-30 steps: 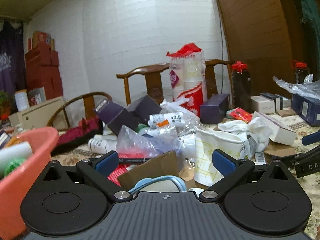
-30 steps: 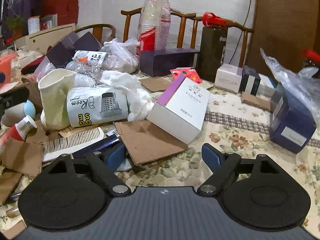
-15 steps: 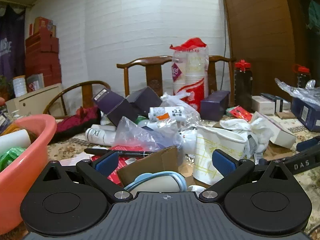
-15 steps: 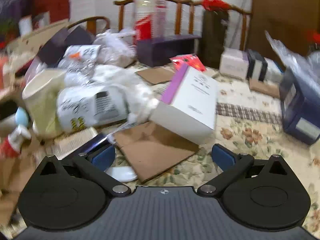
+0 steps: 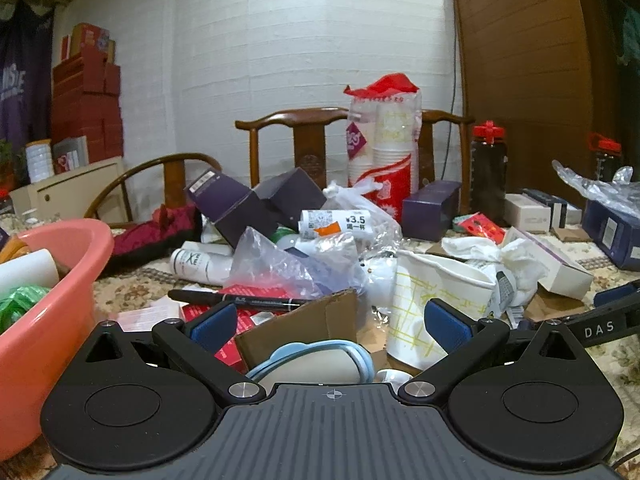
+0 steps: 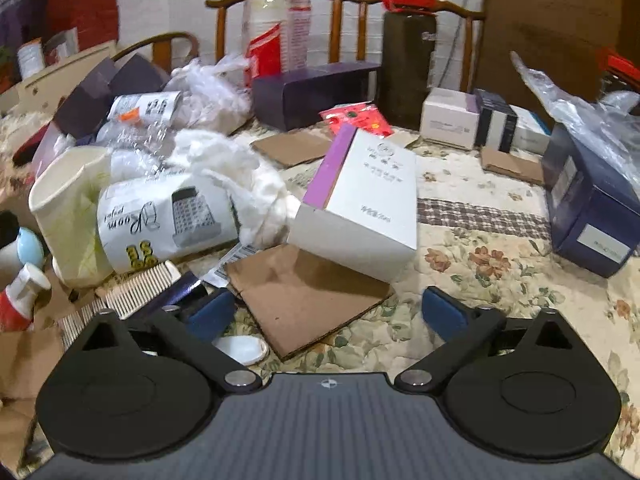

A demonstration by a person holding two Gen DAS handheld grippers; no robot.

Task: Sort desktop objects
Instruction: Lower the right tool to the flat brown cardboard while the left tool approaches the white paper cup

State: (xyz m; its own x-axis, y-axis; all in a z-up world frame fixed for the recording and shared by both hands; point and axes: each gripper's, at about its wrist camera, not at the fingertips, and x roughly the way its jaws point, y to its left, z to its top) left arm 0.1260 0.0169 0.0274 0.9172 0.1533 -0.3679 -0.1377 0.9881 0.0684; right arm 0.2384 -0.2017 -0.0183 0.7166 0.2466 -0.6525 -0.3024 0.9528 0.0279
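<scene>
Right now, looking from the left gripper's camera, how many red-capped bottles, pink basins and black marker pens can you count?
Red-capped bottles: 2
Pink basins: 1
Black marker pens: 1
Total: 4

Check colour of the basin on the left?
Salmon pink basin, plain, no pattern. Left wrist view shows it best.
</scene>
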